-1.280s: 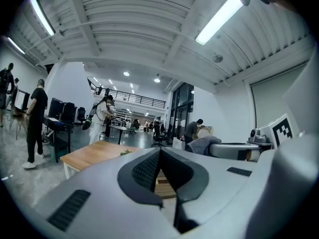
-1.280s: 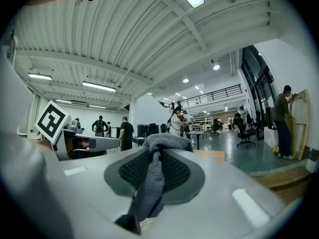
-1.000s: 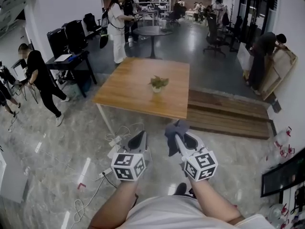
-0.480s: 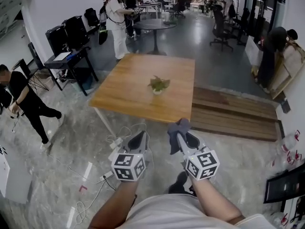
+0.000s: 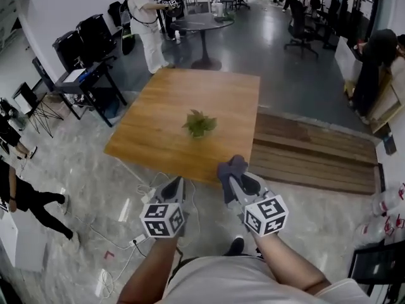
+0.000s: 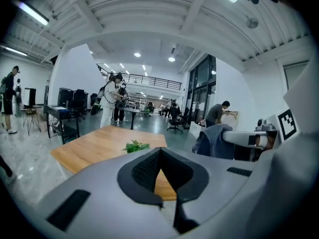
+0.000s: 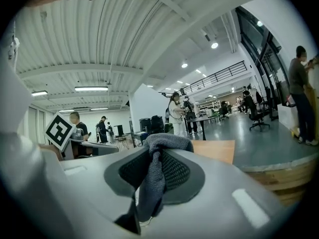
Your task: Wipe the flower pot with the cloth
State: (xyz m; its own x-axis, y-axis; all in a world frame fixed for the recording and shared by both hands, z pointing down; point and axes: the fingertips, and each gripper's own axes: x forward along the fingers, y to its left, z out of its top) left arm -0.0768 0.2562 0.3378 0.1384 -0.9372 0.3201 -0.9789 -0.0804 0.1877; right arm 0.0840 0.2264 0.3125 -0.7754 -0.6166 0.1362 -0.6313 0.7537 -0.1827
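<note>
A small flower pot with a green plant [image 5: 199,123] stands near the middle of a wooden table [image 5: 158,138]; the plant [image 6: 134,146] also shows in the left gripper view. My right gripper [image 5: 235,181] is shut on a grey cloth [image 5: 229,168], which bunches out of the jaws in the right gripper view [image 7: 158,156]. My left gripper [image 5: 173,189] is shut with nothing in it [image 6: 158,171]. Both grippers hang over the floor, short of the table's near edge.
A wooden platform [image 5: 316,154] lies on the floor right of the table. Cables and a power strip [image 5: 142,198] lie under the table's near corner. People stand at the far left [image 5: 22,192] and beyond the table [image 5: 144,18]. A black desk [image 5: 85,75] stands to the left.
The table and the plant have come closer and sit lower in the head view. Both grippers keep their hold and spacing. The person at the left has walked toward the lower left.
</note>
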